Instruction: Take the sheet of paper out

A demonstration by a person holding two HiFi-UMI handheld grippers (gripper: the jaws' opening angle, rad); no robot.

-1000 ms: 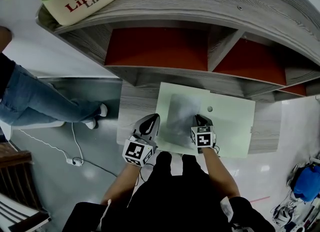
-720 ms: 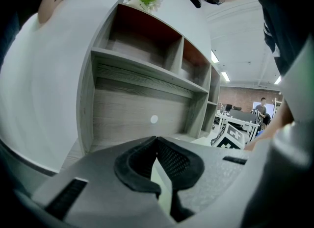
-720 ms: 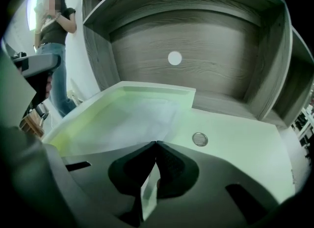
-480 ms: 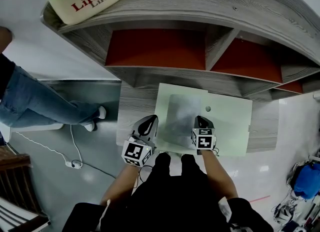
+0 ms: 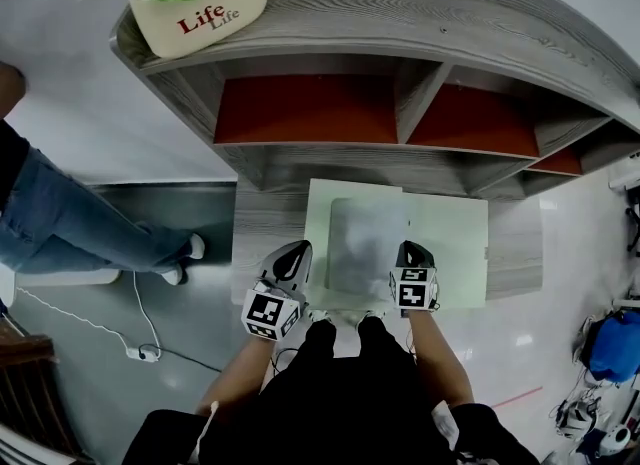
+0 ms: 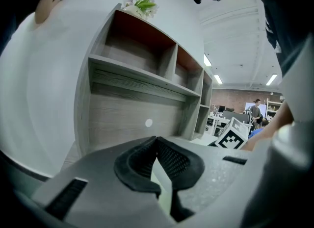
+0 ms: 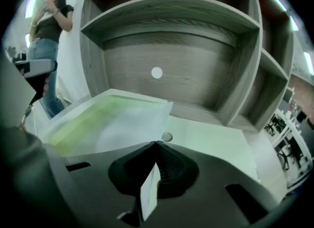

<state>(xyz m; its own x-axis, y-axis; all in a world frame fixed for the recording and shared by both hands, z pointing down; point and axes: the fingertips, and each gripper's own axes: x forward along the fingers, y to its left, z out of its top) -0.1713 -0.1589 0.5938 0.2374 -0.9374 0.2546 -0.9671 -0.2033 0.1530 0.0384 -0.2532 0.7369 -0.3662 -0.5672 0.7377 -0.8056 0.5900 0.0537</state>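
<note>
Right tongs (image 7: pixel 156 146) pinch the sheet of paper (image 5: pixel 368 238), left tongs (image 6: pixel 157 139) the folder (image 5: pixel 452 253); a hard tug may tear it.

one left gripper (image 5: pixel 296 253), one right gripper (image 5: pixel 412 251), one sheet of paper (image 5: pixel 368 238), one pale green folder (image 5: pixel 452 253), one wooden shelf unit (image 5: pixel 420 23), one plant pot (image 5: pixel 205 15), one bystander in jeans (image 5: pixel 70 223).

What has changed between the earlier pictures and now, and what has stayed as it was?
The right gripper has shut on the right edge of the sheet of paper and seems to have begun raising it slightly. Unchanged: the left gripper stays clamped at the left edge of the green folder, which lies open on the desk.
</note>
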